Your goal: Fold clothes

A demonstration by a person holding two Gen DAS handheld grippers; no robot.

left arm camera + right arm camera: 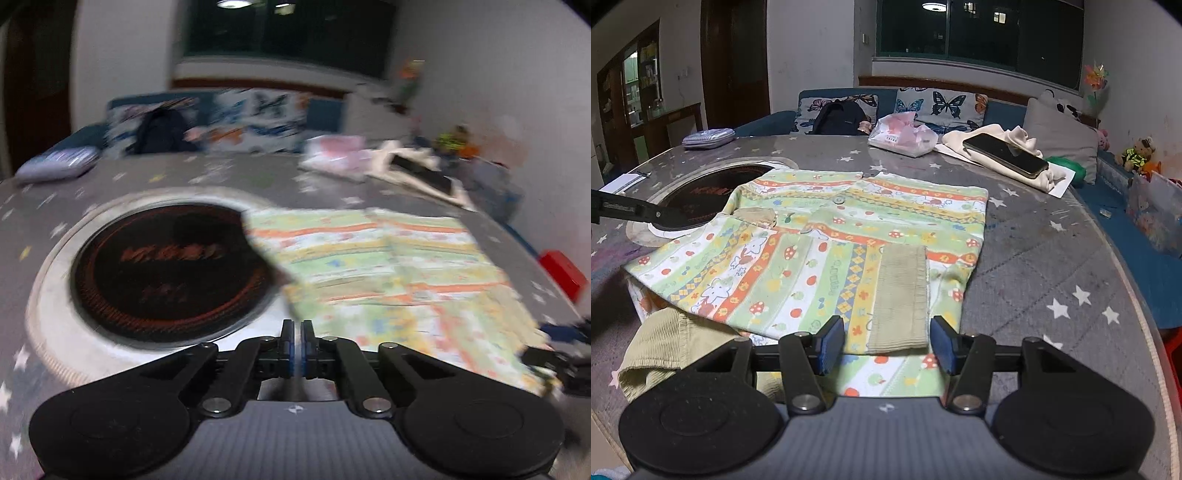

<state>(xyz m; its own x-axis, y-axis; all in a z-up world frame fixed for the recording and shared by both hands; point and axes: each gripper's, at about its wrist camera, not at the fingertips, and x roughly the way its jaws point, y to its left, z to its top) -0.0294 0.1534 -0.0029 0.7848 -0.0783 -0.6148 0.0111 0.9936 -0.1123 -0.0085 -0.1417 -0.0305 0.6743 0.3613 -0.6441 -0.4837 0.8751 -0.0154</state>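
Left gripper (297,328): jaws nearly closed, only a thin slit between the pads, nothing visibly between them. It hovers over the pale ring of the round black burner (173,269) set into the table, just left of the garment's edge. That view is motion-blurred

Right gripper (888,341): jaws stand about half wide, blue pads apart, not pressing on anything. The near hem of the shirt and a ribbed beige cuff (901,299) lie between and just beyond the fingertips; can't tell if the pads touch fabric

Child's printed shirt (820,236) (green/orange stripes, mushrooms, cartoon animals): lies flat, partly folded, in the middle of the grey star-print table cover (1052,240). Its far-left corner overlaps the burner rim. One sleeve is laid across the front with its cuff toward the right gripper. A second ribbed cuff (661,347) bunches at the near-left edge

Far side of the table: phone (1006,155) on a cream folded cloth (1030,147), pink tissue pack (905,134) beside it, small lilac case (707,137) at far left. Butterfly cushions (942,105) on the sofa behind
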